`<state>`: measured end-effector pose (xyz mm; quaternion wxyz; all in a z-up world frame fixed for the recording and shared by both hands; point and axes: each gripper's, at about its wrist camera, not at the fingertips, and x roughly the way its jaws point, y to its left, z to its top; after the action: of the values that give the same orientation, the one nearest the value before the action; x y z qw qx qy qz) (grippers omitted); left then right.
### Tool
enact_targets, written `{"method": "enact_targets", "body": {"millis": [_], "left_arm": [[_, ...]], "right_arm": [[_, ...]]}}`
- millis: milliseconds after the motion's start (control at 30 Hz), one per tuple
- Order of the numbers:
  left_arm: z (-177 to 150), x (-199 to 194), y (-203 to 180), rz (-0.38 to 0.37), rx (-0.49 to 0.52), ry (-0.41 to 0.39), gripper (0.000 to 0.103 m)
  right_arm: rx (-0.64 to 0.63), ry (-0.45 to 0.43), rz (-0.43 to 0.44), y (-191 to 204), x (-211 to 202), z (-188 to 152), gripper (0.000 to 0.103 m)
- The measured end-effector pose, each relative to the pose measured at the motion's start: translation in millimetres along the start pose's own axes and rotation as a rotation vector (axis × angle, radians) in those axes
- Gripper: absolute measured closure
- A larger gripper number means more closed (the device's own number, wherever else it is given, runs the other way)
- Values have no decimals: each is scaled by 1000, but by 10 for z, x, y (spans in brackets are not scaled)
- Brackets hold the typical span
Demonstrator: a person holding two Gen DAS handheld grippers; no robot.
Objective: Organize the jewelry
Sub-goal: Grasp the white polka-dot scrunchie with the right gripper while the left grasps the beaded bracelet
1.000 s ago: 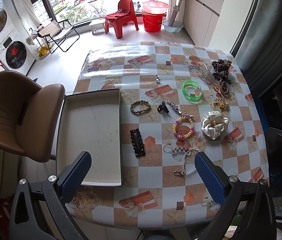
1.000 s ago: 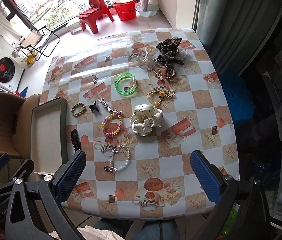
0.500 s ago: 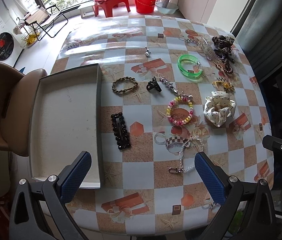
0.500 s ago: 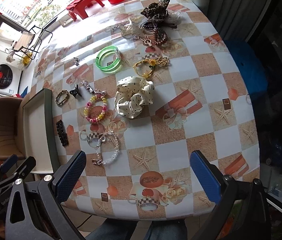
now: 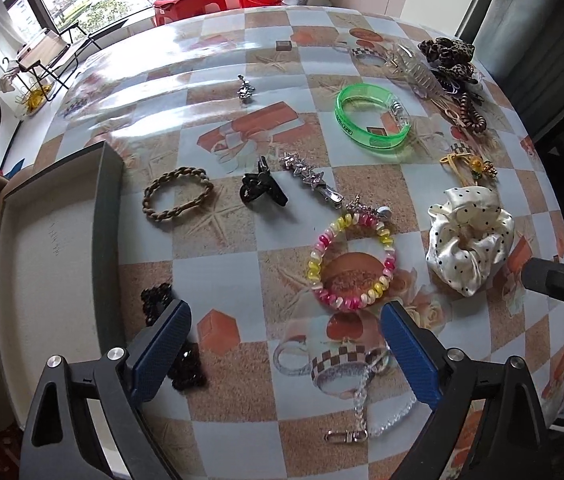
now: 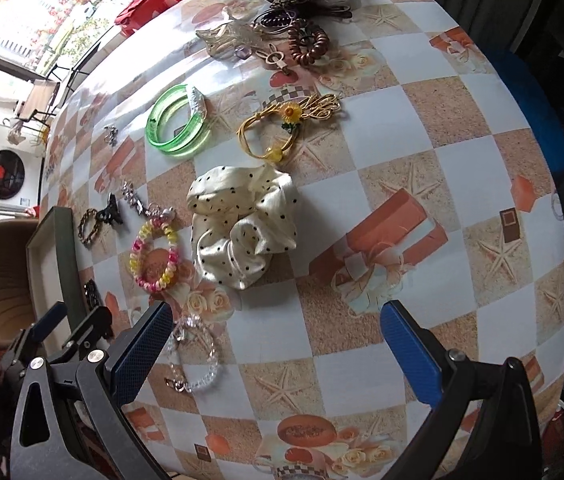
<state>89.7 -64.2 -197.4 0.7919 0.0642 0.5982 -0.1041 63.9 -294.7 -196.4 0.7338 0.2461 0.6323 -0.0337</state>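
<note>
Checkered oilcloth covers the table (image 5: 282,40) under my grippers. At nine o'clock sits the grey tray (image 5: 41,260). My left gripper (image 5: 286,344) hangs spread wide, holding nothing; my right gripper (image 6: 277,344) likewise. At two o'clock of the left lies the polka-dot scrunchie (image 5: 468,240), at twelve the beaded bracelet (image 5: 352,262).

black beaded clip (image 5: 153,300) half behind left tool finger, tray (image 5: 41,280) cut off at frame edge

Jewelry (image 5: 352,260) scattered beside tray (image 5: 99,240)
</note>
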Motion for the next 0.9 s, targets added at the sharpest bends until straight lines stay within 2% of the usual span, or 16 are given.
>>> {"method": "enact_targets", "body": {"millis": [133,200,233,367,433,467,500,533,600,633,700,767,900], "left_arm": [[94,234,-84,-20,24,-8,13],[124,364,-128,-20,35,0,26],[136,431,-140,-23,39,17,29],[159,471,-216,-8,62,-14,30],[162,463,-232,-11,65,-20,34],[161,448,-248,-14,72,-27,45],[160,430,-274,-14,83,-33,61],[160,415,-302,-19,93,-36,69],[164,403,-349,-17,106,-35,92],[162,401,-362,-22,104,-34,92],[161,387,-349,-60,74,-30,92],[124,308,-263,-105,45,-36,92],[69,109,-195,-139,28,-68,92]], "right_arm": [[17,-16,18,-20,224,174,0],[20,-16,8,-23,340,238,0],[22,-12,4,-25,398,264,0],[-8,-49,-23,38,481,316,1],[-27,-62,-55,93,495,319,3],[-43,-71,-76,128,495,305,9],[-70,-81,-96,177,491,304,20],[-94,-88,-114,247,512,280,26],[-133,-95,-119,310,521,266,53],[-144,-95,-113,332,526,257,61],[-141,-93,-95,342,536,253,85],[-134,-103,-79,314,489,237,89],[-152,-119,-45,292,338,194,91]]}}
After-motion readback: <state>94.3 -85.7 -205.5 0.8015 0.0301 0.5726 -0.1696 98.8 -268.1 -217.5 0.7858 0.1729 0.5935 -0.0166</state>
